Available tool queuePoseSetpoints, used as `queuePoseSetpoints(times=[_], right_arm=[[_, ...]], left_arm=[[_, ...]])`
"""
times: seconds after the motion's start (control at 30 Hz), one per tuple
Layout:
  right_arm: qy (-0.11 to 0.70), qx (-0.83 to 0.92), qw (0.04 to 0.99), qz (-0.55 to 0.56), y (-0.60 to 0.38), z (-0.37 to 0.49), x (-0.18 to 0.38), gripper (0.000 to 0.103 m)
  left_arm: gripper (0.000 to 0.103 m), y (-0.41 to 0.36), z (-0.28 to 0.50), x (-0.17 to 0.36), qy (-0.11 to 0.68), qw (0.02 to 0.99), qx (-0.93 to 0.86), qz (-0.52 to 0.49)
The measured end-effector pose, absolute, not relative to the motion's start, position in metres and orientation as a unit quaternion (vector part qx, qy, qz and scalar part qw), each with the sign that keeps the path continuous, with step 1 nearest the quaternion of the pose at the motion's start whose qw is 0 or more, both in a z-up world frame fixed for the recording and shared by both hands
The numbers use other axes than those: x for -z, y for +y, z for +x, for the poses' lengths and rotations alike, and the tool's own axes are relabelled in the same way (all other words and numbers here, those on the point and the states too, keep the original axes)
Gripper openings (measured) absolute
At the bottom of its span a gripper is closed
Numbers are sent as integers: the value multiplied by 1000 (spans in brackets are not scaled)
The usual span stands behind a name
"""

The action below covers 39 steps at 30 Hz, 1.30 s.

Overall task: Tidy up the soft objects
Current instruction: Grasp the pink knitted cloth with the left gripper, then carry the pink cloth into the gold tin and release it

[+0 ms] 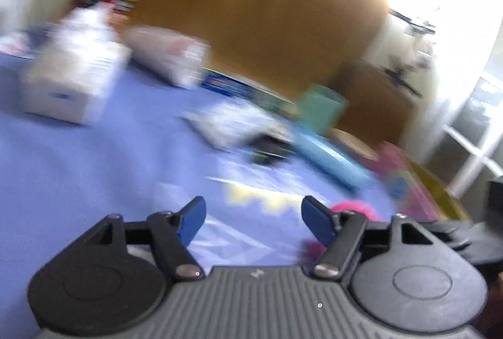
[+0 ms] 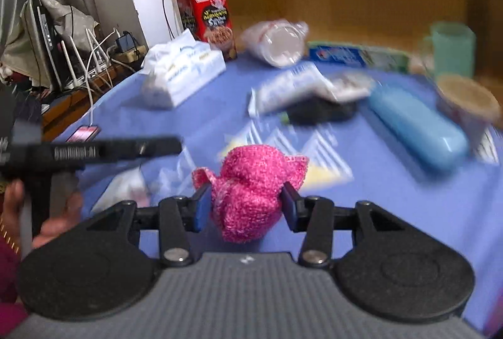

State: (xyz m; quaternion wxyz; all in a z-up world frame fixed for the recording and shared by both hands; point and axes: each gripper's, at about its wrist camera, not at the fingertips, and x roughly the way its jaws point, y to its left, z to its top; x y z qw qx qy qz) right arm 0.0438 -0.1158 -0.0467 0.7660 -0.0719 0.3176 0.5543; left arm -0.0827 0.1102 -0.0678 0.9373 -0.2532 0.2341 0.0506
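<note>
A fuzzy pink cloth is bunched between the blue pads of my right gripper, which is shut on it just above the blue tablecloth. In the blurred left wrist view my left gripper stands open over the tablecloth with nothing between its fingers. A bit of the pink cloth shows behind its right finger. A soft white tissue pack lies at the back left of the table, and shows as a white blur in the left wrist view.
A red snack box, a clear plastic bag, a toothpaste box, a teal cup, a white packet, a blue case and a paper cup crowd the far side. A hand holds a black tool bar at left.
</note>
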Motion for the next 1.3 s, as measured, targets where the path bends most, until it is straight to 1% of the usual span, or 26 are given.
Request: queuePoseSetpoints(times=[0.1,0.23,0.27,0.33,0.37,0.43,0.47,0.57,0.63,0.77,0.87,0.97,1.07,1.13,1.17,1.2,1.23,1.27,1.3], right_arm=[[313,-538,779,-75,-140,32,56,51],[311,-531,786,-60,-144,27,68,58],[311,-532,785,-59,-145,28,69,59],[310,-538,782,-55,-142,29,72,59],[312,-541,779,-57,-141,29,75,61],[295,-546,781,-68,-141,25,80,60],[285,-547,783,-77,-141,24,80,56],[268,-542,793,-78,-148,26,76,53],[237,-532,809,-72,-163,31,65,53],[190,-482,854,-52,-204,49,35,54],[164,-428,887,-48,-243,66,18,54],[160,-368,915,-53,-282,88,12,54],[177,-318,930,-56,-312,110,14,54],[194,-285,937,-49,-329,126,19,57],[204,-267,941,-48,-337,134,21,58],[217,-243,944,-51,-342,141,25,63],[231,-218,947,-55,-346,149,29,66],[236,-195,951,-51,-353,153,32,74],[235,-182,954,-36,-360,155,34,79]], left_arm=[[77,83,-67,60,250,937,14,-245],[77,60,-47,64,291,926,34,-237],[74,57,-44,67,299,923,35,-240],[74,53,-41,73,313,917,35,-247],[72,51,-42,75,315,915,36,-251],[61,49,-39,77,321,908,46,-264],[56,47,-35,76,325,905,52,-270],[56,33,-21,59,321,912,53,-249],[56,18,-9,43,308,922,70,-226],[56,-35,35,6,277,937,127,-170],[56,-81,69,-9,262,938,176,-142],[54,-126,105,-11,270,928,216,-135],[54,-167,134,0,289,918,237,-132],[55,-191,147,12,302,914,241,-121],[59,-200,151,16,308,914,237,-115],[61,-207,155,20,313,915,231,-108],[62,-210,155,23,314,916,226,-105],[65,-209,153,23,313,917,224,-105],[70,-206,150,23,310,917,224,-109]])
